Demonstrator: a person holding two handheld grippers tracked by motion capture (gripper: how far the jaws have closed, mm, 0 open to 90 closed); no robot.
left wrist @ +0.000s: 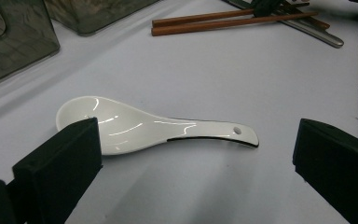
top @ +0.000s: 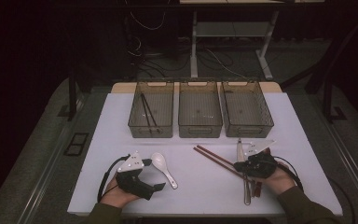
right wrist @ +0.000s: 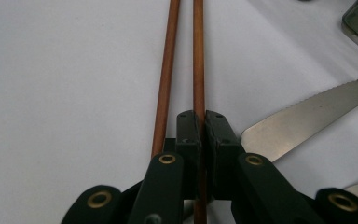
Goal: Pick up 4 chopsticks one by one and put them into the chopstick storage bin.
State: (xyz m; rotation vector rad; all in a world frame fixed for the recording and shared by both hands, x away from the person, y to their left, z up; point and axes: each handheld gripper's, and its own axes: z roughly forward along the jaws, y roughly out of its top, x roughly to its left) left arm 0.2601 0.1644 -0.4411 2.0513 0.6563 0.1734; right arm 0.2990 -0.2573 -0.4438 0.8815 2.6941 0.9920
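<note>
A white ceramic spoon (top: 163, 168) lies on the white table, bowl to the far left. My left gripper (top: 153, 174) is open, its jaws on either side of the spoon's handle (left wrist: 200, 132) without touching it. A pair of brown chopsticks (top: 213, 157) lies slanted right of centre. My right gripper (top: 239, 166) is shut on one brown chopstick (right wrist: 198, 56). The other chopstick (right wrist: 167, 70) runs just outside its left jaw. A serrated metal knife (right wrist: 307, 116) lies beside that gripper, partly under the hand in the high view.
Three clear brown bins stand in a row at the back: the left bin (top: 151, 109) holds dark chopsticks, the middle bin (top: 200, 109) and right bin (top: 247, 109) look bare. The knife (top: 246, 184) points toward the front edge.
</note>
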